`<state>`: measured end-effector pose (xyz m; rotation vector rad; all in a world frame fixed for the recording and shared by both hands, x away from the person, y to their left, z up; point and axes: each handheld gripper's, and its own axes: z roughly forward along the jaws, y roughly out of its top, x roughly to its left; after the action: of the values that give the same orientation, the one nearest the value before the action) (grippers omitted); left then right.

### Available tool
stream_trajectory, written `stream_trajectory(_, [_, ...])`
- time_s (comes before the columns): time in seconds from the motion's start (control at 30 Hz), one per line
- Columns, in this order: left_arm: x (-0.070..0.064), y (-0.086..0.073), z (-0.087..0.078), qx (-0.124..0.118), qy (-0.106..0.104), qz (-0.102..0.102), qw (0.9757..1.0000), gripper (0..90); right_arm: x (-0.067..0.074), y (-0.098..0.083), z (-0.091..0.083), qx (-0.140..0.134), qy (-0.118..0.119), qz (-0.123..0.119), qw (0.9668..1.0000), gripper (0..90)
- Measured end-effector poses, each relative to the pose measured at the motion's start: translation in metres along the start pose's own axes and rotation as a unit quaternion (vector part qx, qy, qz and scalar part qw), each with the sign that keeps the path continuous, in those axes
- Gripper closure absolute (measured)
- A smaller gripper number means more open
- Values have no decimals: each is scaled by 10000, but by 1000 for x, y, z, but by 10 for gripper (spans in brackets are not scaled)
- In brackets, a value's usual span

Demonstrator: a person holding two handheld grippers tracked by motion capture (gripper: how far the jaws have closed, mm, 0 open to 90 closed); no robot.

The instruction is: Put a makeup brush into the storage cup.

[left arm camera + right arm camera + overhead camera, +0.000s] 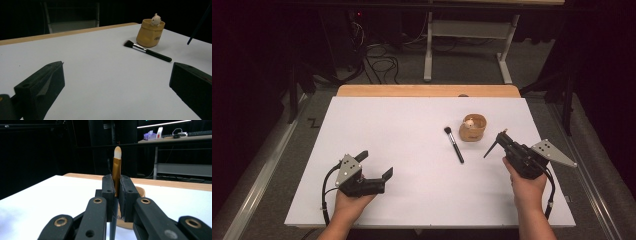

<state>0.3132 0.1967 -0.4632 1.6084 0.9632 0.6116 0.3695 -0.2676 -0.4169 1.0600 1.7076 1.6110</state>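
— Start at the left. What's that hand doing?

— The left gripper [374, 165] rests low on the white surface [402, 150], fingers spread wide with nothing between them. It points toward the middle, well apart from everything.

— And in the middle?

— A black-handled brush [454, 144] lies flat, bristles toward the far edge, handle running back toward the person. Just beside its bristle end stands a small tan cup [473, 127] with a pale little figure on its rim.

— Then the right?

— The right gripper [502, 138] has its fingers clamped on a slim brush [116, 170]. In the right gripper view, the gold ferrule and pale tip stand up above the fingers; from above, the dark handle slants down to the left.

— So what matters next?

— The cup sits just ahead and left of those fingers, near. I'd guess the slim brush goes in there, so its long axis must tip upright over the opening. The right hand is plainly nearer.

— Anything unclear?

— The cup's inside is hard to make out, and the fingers hide most of it from the right gripper's camera.
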Motion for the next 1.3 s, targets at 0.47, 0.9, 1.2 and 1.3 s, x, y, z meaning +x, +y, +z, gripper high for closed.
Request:
stream_trajectory(0.47, [0,0,-1,-23,-73,26,10000,9,-7,32,30,-5,-295,-131,9995,854])
stream_trajectory(0.9, [-2,0,-2,-35,-96,76,9999,11,-9,50,56,-45,-409,-111,9991,854])
stream_trajectory(1.2, [-3,0,-2,-57,-105,82,9999,11,-13,58,70,-69,-486,-83,9988,854])
stream_trajectory(1.3, [-3,0,-3,-68,-98,72,9999,11,-15,61,73,-77,-501,-73,9987,854])
